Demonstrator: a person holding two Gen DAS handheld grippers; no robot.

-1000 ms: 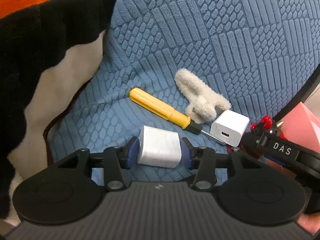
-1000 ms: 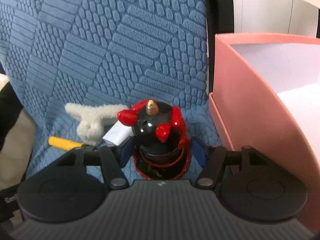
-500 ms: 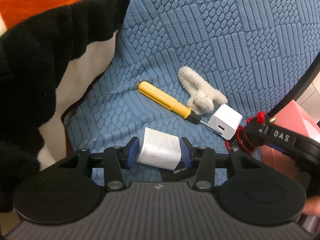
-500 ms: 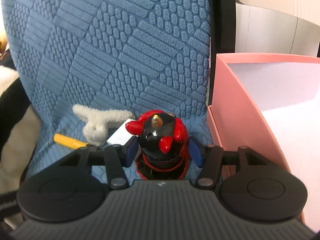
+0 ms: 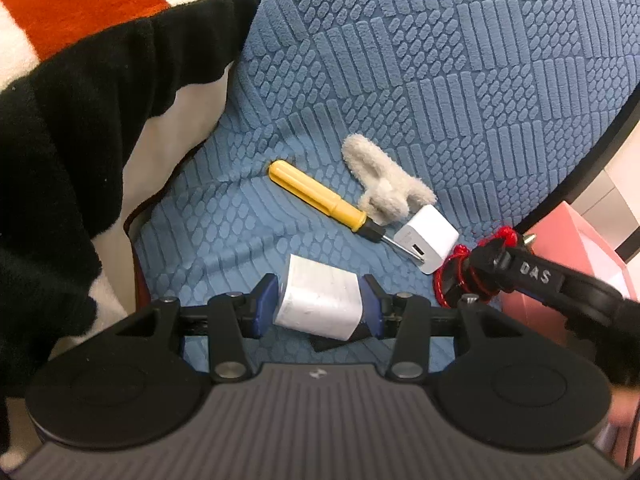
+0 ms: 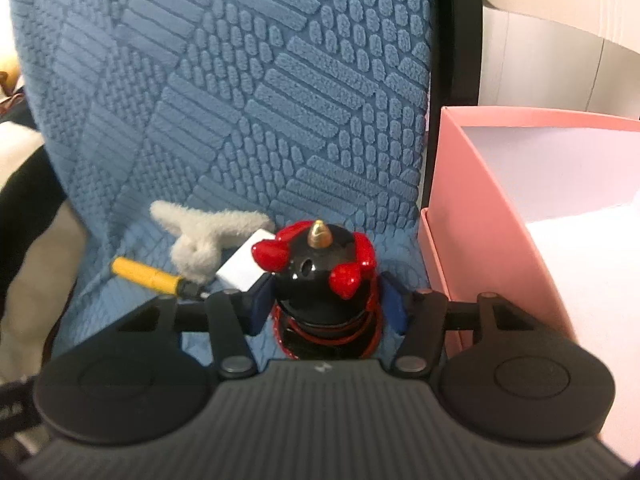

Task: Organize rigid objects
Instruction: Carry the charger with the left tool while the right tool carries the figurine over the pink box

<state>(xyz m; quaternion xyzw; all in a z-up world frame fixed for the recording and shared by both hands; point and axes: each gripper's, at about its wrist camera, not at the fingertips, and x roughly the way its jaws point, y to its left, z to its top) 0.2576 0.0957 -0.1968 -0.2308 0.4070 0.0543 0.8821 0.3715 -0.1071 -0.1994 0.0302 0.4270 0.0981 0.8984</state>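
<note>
My left gripper (image 5: 320,306) is shut on a white block (image 5: 320,304) and holds it just above the blue textured cushion (image 5: 440,80). My right gripper (image 6: 324,300) is shut on a black and red figurine with a gold tip (image 6: 316,276); it also shows in the left wrist view (image 5: 472,276). A yellow screwdriver (image 5: 316,197), a fuzzy beige fabric piece (image 5: 386,184) and a white charger cube (image 5: 428,238) lie on the cushion. A pink box (image 6: 520,220), open with a white inside, stands to the right.
A black, white and orange blanket (image 5: 80,100) lies at the left of the cushion. A small black card (image 5: 332,342) lies under the white block. The chair's black frame (image 6: 456,40) runs between cushion and box.
My left gripper has risen and drawn back with the white block, uncovering the black card. My right gripper has lifted the figurine slightly and moved toward the pink box.
</note>
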